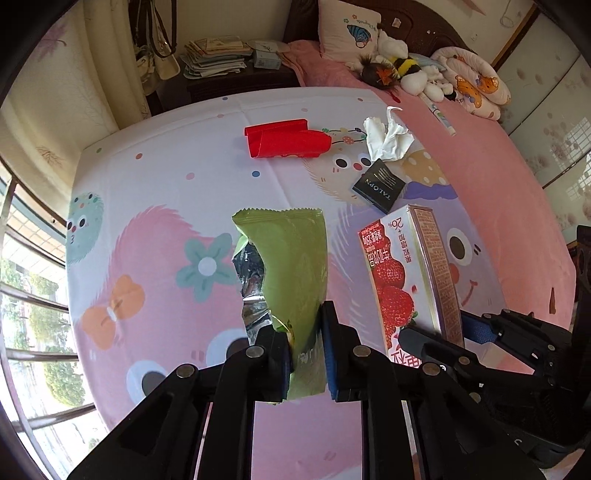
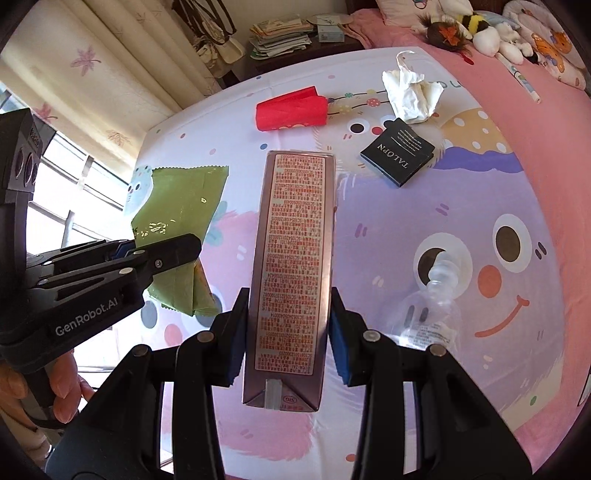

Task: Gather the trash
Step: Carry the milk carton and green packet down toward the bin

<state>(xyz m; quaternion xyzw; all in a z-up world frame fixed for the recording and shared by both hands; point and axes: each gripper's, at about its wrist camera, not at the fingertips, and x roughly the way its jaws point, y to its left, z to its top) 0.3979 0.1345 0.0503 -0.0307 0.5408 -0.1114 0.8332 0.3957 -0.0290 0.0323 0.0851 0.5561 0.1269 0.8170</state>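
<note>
Glossy green foil wrapper [image 1: 295, 266], silver inside; smooth printed carton [image 2: 291, 258]; crumpled paper tissue [image 2: 410, 92]; matt cloth bedsheet [image 1: 166, 184].

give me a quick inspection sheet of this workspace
surface: bed with cartoon-print sheet, pink blanket along one side.
job's things: green snack wrapper, torn open, and strawberry milk carton, both lifted; red wrapper, crumpled tissue, black TALOPN box, clear plastic bottle lie on the sheet.
clutter: stuffed toys, pillow, pen.
grippers: left hand-held gripper shut on the wrapper; right hand-held gripper shut on the carton.
cables: nothing seen.
surroundings: curtains, window, paper stack on a nightstand.
</note>
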